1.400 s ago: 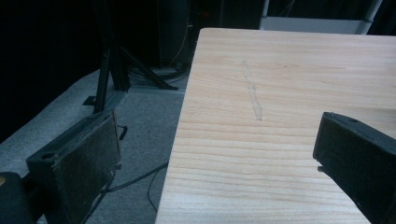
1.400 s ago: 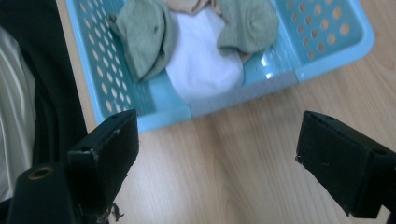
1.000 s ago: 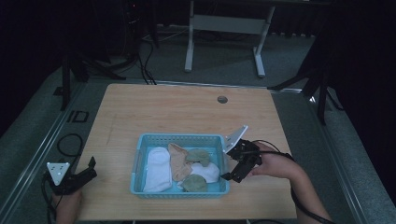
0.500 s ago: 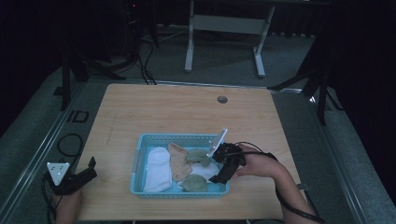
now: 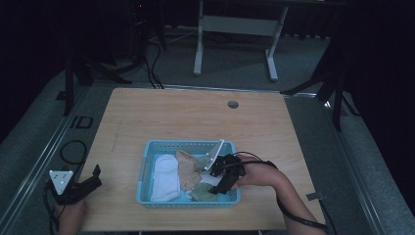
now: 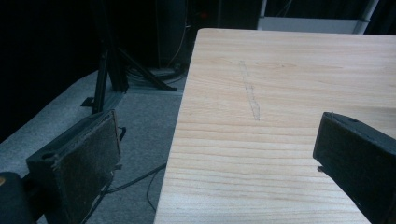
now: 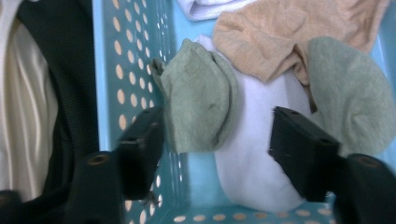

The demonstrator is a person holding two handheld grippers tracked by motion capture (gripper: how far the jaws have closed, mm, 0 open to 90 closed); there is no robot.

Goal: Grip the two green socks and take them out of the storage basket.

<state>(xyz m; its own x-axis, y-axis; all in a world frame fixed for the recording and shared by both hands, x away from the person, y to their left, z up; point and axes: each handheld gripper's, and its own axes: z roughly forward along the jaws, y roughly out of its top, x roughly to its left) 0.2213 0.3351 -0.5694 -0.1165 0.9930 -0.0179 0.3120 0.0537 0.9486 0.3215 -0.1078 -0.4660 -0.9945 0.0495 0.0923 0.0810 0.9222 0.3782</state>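
Dark floor surrounds my wooden tabletop [image 5: 195, 117], where a blue perforated basket [image 5: 147, 169] holds socks. My right gripper [image 7: 217, 140] is down inside it, jaws just closing around a green sock [image 7: 201, 93] and the white sock [image 7: 254, 154] under it, pads not yet pressing. My left gripper [image 6: 217, 158] rests at the tabletop's left edge, jaws wide apart.

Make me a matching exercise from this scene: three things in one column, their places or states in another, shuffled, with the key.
Things:
1. white sock
2. right claw
3. left claw

Places or states:
A. open above the bare table, left of the basket
B. lying at the basket's left end
C. jaws astride a green sock in the basket

Pairs: 1-B, 2-C, 3-A
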